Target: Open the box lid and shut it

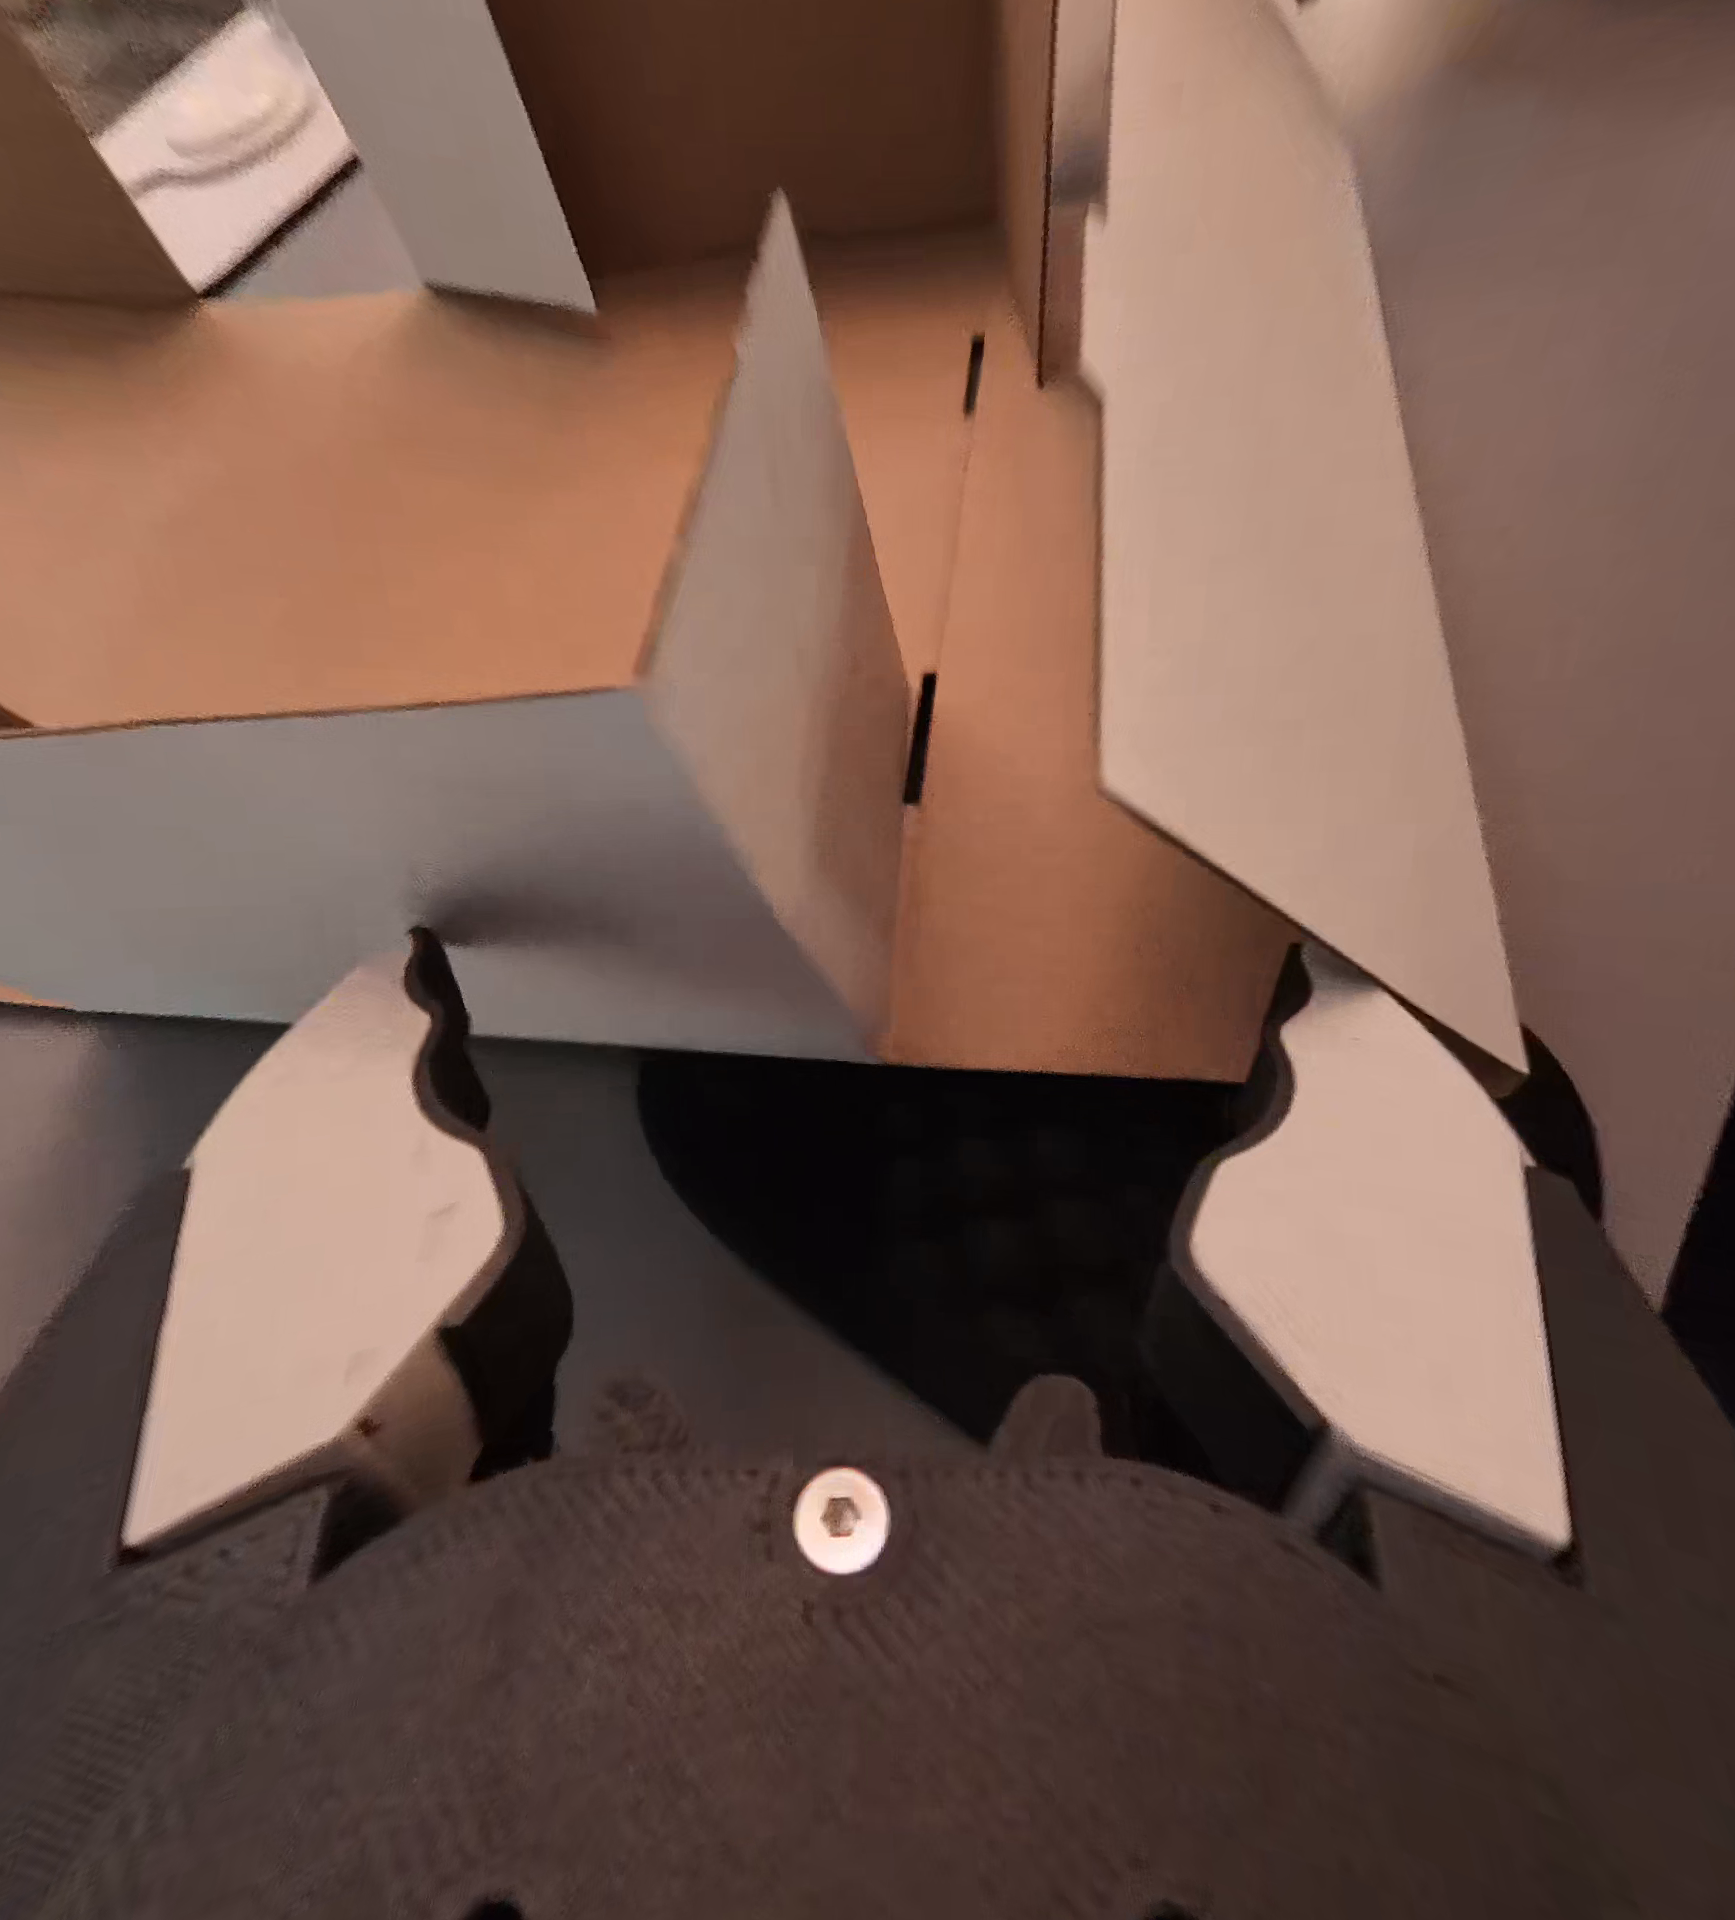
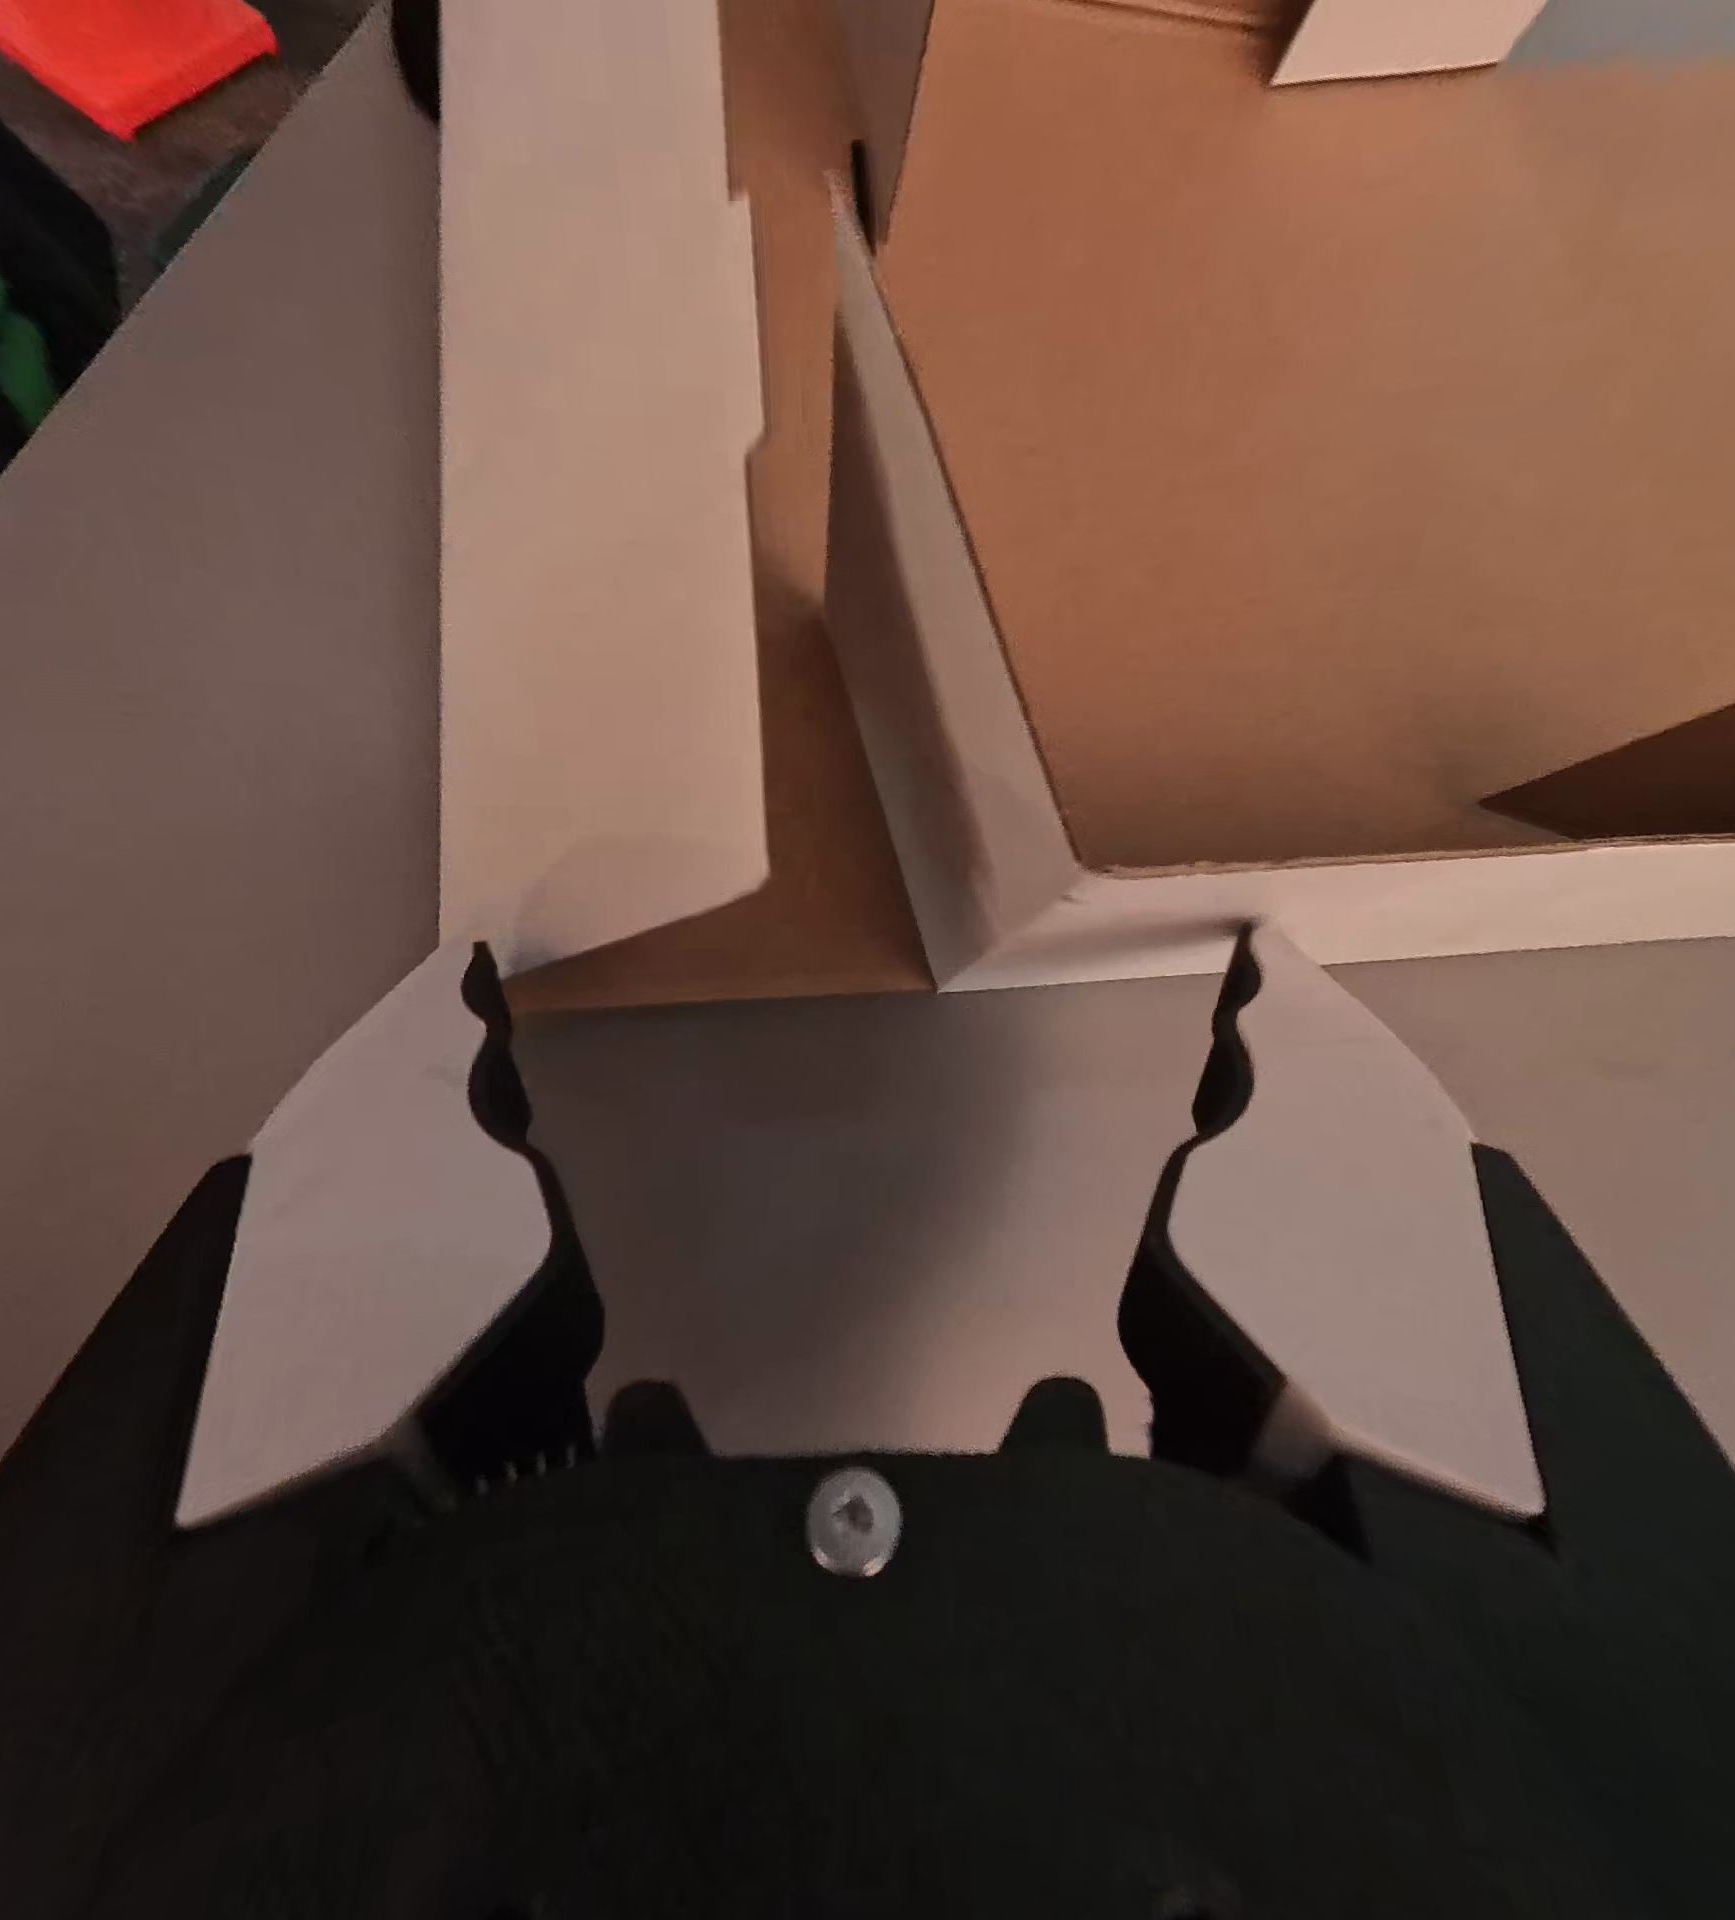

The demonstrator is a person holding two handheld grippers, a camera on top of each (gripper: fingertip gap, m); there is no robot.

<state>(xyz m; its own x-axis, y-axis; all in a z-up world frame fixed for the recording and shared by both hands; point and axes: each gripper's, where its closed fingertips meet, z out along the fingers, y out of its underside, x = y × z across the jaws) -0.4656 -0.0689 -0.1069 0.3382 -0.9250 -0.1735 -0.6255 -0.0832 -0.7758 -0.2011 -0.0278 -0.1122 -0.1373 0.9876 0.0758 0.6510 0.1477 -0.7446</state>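
The box (image 1: 323, 499) sat open on the grey table (image 1: 32, 1122), with its brown inside showing and its white flaps standing up.

In the left wrist view, the left gripper (image 1: 858, 966) had its fingers spread wide apart and held nothing. The box lay just ahead of the tips. Its white front wall (image 1: 271, 862) ran from side to side across the view, and the left fingertip (image 1: 427, 966) was right at the bottom edge of that wall. I think it touched, but the blur makes that hard to tell. A short white flap (image 1: 790, 644) stood up at the box's corner, in line with the gap between the fingers. Farther right, a tall white flap (image 1: 1258, 571) leaned up and away, and its low corner came down over the right fingertip (image 1: 1294, 977).

In the right wrist view, the right gripper (image 2: 863, 951) was also spread wide and empty. A long white flap (image 2: 593, 520) ran straight away from its left fingertip (image 2: 481, 961), pointing forward and up. The corner flap (image 2: 936, 675) stood ahead, between the tips, and the front wall (image 2: 1465, 894) ran off to the right.

Both grippers looked about equally near. To shut the lid, the standing flaps would need to be pushed down and inward, over the brown inside.
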